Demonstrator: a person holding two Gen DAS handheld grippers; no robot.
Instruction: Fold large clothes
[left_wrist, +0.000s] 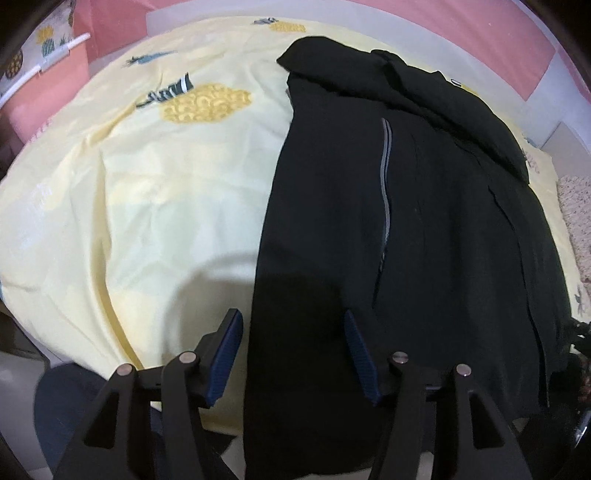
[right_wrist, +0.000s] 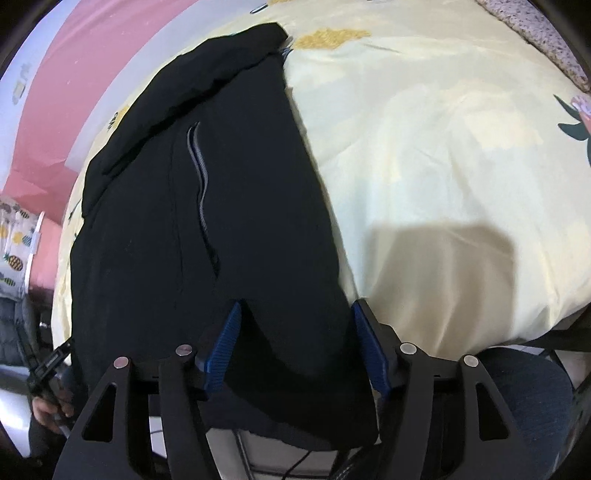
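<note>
Black garment (left_wrist: 424, 229) lies in a long strip on my yellow pineapple-print bedsheet (left_wrist: 147, 192), a grey zipper (left_wrist: 386, 184) running down it and a folded part bunched at 12 o'clock. My left gripper (left_wrist: 293, 358) is spread wide, holding nothing, the garment's left edge between its fingers. My right gripper (right_wrist: 295, 347) gapes too, straddling the near hem, which hangs off the bed. I can read no labels.

Home bedroom. Bed (left_wrist: 110, 206) covered with pale yellow pineapple-print sheet (right_wrist: 443, 155). Pink wall (left_wrist: 424, 22) with white band behind bed. Matching pineapple-print fabric (left_wrist: 44, 40) hanging at room edge. Speckled knit blanket (right_wrist: 535, 33) lying on far corner of bed.
</note>
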